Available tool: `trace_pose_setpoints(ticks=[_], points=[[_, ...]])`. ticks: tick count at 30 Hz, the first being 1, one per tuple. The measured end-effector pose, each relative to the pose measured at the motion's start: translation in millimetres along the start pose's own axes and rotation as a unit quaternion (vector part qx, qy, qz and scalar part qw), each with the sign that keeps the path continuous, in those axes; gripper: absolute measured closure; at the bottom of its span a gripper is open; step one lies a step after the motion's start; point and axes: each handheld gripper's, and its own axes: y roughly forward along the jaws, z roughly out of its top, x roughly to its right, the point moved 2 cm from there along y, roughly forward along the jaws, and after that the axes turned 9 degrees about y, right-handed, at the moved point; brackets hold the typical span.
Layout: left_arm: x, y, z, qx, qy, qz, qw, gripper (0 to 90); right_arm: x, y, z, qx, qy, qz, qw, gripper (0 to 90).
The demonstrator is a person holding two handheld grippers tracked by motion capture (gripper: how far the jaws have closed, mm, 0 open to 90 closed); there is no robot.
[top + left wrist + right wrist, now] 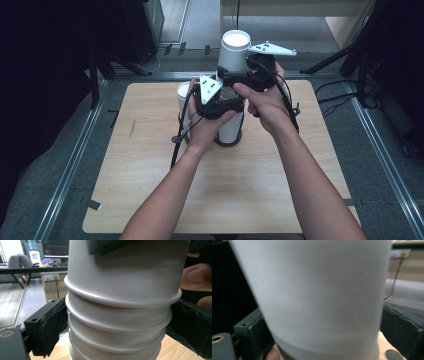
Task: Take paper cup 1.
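A tall stack of white paper cups (231, 127) stands in the middle of the wooden table (150, 170). My left gripper (226, 107) grips the stack partway up; in the left gripper view its black pads (53, 325) press against the ribbed rims (117, 322) from both sides. Higher up, my right gripper (234, 77) is shut on the topmost cup (234, 50), whose open mouth faces up. In the right gripper view that cup's smooth wall (322, 297) sits between the two dark pads (257, 330), touching both.
A second white cup or short stack (183, 97) stands just left of the tall stack, behind my left hand. Cables trail from both grippers over the table. Metal rails frame the table, with dark stands and floor cables beyond its far edge.
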Motion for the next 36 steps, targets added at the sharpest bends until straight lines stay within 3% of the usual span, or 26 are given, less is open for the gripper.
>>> trace_pose_setpoints(ticks=[4,9,17,23,28,36], points=[[-1.7,-0.7,0.0,0.002,-0.004,-0.006,1.0000,4.5,-0.3,3.4,-0.3,-0.006,-0.006,0.000,1.0000,9.2],[-1.9,-0.9,-0.3,0.003,-0.005,-0.006,1.0000,4.9,-4.8,2.1,-0.8,0.012,-0.034,-0.016,0.9992,12.5],[-2.7,-1.4,-0.8,0.005,-0.005,-0.010,0.9999,5.2,-6.1,1.8,-0.6,0.020,-0.037,-0.019,0.9989,13.0],[-2.9,-1.9,-1.5,0.006,-0.005,-0.011,0.9999,5.5,-9.1,-1.7,7.0,0.035,-0.023,-0.014,0.9990,13.1],[-2.8,-2.4,-2.0,0.006,-0.007,-0.012,0.9999,5.7,-12.7,-6.2,15.6,0.055,-0.016,-0.015,0.9982,13.8],[-2.5,-2.3,-2.8,0.008,-0.008,-0.011,0.9999,5.8,-19.3,-16.1,24.9,0.099,-0.028,-0.020,0.9945,15.6]])
